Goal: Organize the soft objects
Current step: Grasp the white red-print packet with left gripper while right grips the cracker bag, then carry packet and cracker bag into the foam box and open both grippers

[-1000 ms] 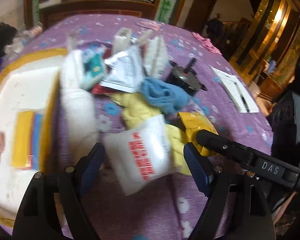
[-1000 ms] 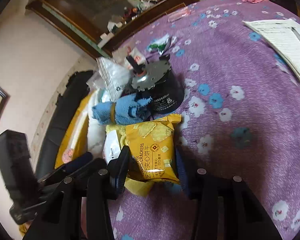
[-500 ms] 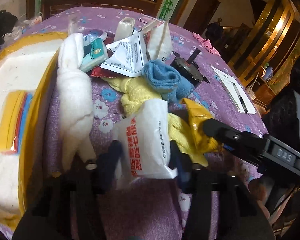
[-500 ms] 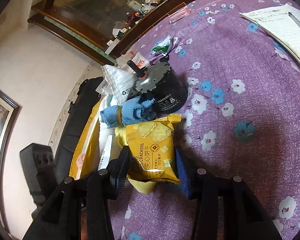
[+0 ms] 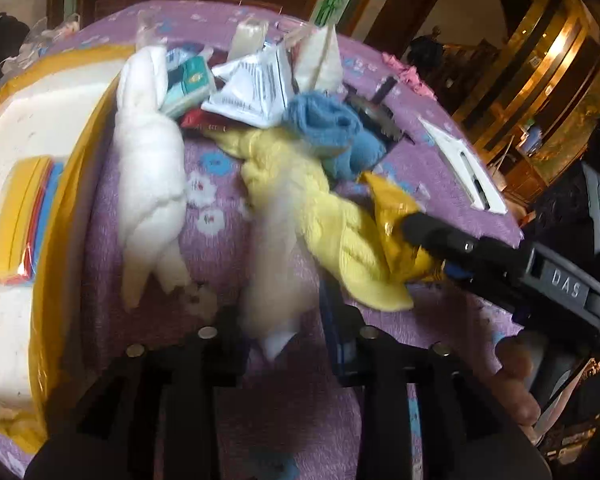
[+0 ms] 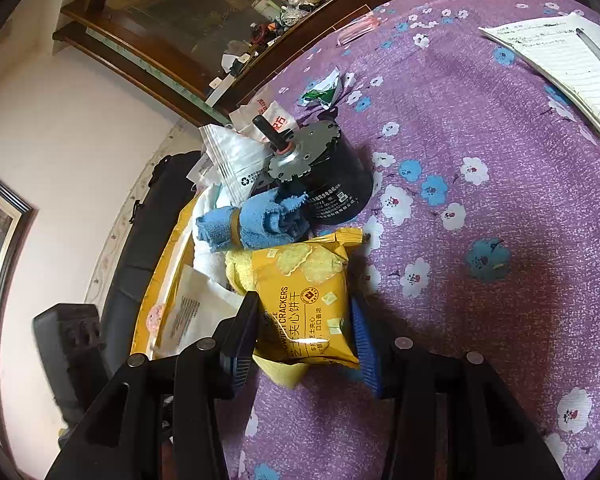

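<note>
Left tool (image 5: 280,328) has just been closing and pinches the white pouch (image 5: 278,272) mid-worktop (image 5: 440,184); right tool (image 6: 300,334) pinches the cracker pack (image 6: 306,300), which overlaps the yellow cloth (image 5: 340,224), so lifting risks dragging it.

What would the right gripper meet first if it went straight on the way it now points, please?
The right gripper already pinches the yellow cracker packet; straight beyond, it would probably meet the rolled blue cloth, though depth is uncertain.
</note>
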`<state>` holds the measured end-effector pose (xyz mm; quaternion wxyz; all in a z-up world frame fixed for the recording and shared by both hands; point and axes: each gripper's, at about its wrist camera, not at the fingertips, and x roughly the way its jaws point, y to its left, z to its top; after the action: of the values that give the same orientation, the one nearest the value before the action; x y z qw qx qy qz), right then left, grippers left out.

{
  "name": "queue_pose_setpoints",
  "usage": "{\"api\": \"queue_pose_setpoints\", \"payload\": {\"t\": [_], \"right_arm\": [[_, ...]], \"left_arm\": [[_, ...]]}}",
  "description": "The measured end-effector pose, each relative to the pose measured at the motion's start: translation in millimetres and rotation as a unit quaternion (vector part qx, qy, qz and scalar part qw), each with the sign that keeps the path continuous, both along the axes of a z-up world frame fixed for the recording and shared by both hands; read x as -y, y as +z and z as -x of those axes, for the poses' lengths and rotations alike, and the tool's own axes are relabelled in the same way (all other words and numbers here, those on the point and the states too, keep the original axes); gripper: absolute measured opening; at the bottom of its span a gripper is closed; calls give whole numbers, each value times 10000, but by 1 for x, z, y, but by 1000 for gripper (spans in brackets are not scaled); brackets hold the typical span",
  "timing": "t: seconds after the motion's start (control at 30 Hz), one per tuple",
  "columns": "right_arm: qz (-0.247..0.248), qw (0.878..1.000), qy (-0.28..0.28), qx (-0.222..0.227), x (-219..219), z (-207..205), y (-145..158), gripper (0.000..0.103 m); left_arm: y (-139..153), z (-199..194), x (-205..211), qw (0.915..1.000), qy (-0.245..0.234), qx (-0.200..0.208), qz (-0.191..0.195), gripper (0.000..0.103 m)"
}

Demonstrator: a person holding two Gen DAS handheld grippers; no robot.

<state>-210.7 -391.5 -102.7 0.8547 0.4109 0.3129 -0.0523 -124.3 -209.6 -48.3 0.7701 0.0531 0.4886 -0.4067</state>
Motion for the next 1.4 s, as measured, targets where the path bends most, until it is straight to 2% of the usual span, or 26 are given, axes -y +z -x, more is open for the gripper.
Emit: {"api": "queue_pose_setpoints", "payload": {"t": [0.1,0.23,0.33,0.43,0.47,0.53,0.57,0.63,0.7,0.73,0.77,0.87,0.97,1.13,1.27,1.4], "right_arm": [[-21,10000,-18,-27,1,0,-1,44],[16,10000,-15,48,0,2,1,44],[-12,10000,-23,10,2,2,-1,44],[-7,10000,-8,8,2,1,-1,44],[-8,10000,1,15,2,2,-1,44],[-15,10000,-10,23,2,3,-1,44],[-22,10000,-21,36,1,3,-1,44],[-32,10000,-27,39,1,3,-1,44],[-35,10000,-6,38,1,2,-1,44],[-27,10000,1,34,0,2,-1,44],[4,10000,-25,15,-1,2,0,44],[123,9999,-69,1,-3,3,2,44],[276,9996,-40,0,-5,3,6,44],[938,9952,-223,-154,-21,5,22,44],[732,9971,134,123,-41,-2,40,44],[892,9943,528,249,-67,-27,59,44]], "left_arm": [[1,-6,-2,9998,195,-17,49,49],[0,-7,-8,9994,164,-206,228,52],[0,-4,-5,9997,115,-119,167,56],[1,2,0,9998,-40,190,-34,56],[0,2,0,9996,-28,267,-18,56],[1,-2,-5,9997,150,156,150,55],[1,-4,-8,9995,171,23,262,55],[3,-7,-17,9985,331,-120,424,45],[4,-8,-19,9981,501,-64,356,17],[3,-9,-19,9979,524,-115,359,15],[3,-10,-20,9976,512,-206,422,9],[8,-4,-20,9977,525,-68,427,8],[20,1,-25,9967,389,-215,681,8],[54,3,-47,9937,446,-48,1025,8],[78,-8,-69,9897,705,148,1238,8],[92,-25,-94,9845,1047,350,1363,8]]}}
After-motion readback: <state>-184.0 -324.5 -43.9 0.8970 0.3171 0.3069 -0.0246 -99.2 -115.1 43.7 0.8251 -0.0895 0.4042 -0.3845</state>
